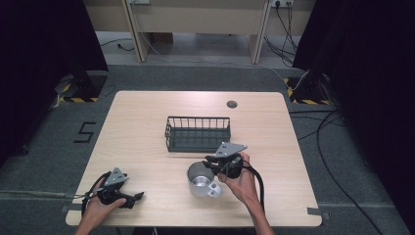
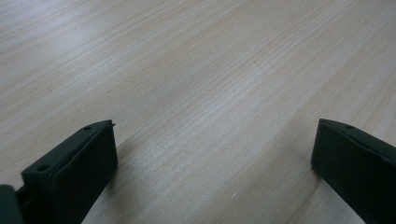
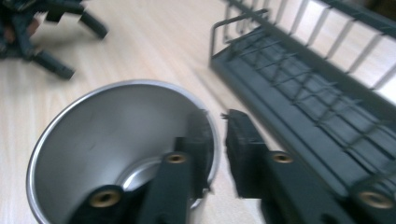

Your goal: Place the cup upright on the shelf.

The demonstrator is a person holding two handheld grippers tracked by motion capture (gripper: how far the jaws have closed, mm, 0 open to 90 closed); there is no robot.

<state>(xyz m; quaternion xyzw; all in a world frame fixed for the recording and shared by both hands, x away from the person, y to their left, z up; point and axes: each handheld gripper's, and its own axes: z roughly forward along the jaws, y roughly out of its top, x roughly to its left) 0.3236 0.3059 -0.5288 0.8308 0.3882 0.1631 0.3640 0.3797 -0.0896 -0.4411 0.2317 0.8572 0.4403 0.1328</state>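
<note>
A steel cup point(image 1: 199, 179) stands upright on the wooden table in front of the black wire basket point(image 1: 198, 122); its handle points toward the front edge. My right gripper point(image 1: 210, 165) reaches over the cup's far right rim. In the right gripper view one jaw is inside the cup point(image 3: 107, 140) and the other outside, with the rim between them and a thin gap showing on the outer side. My left gripper point(image 1: 136, 198) rests near the front left of the table. Its jaws point(image 2: 215, 122) stand wide apart over bare wood.
The wire basket point(image 3: 303, 93) lies just beyond the cup, close to the right gripper. A round cable grommet point(image 1: 232, 104) sits near the table's far edge. Cables trail from both grippers toward the front edge.
</note>
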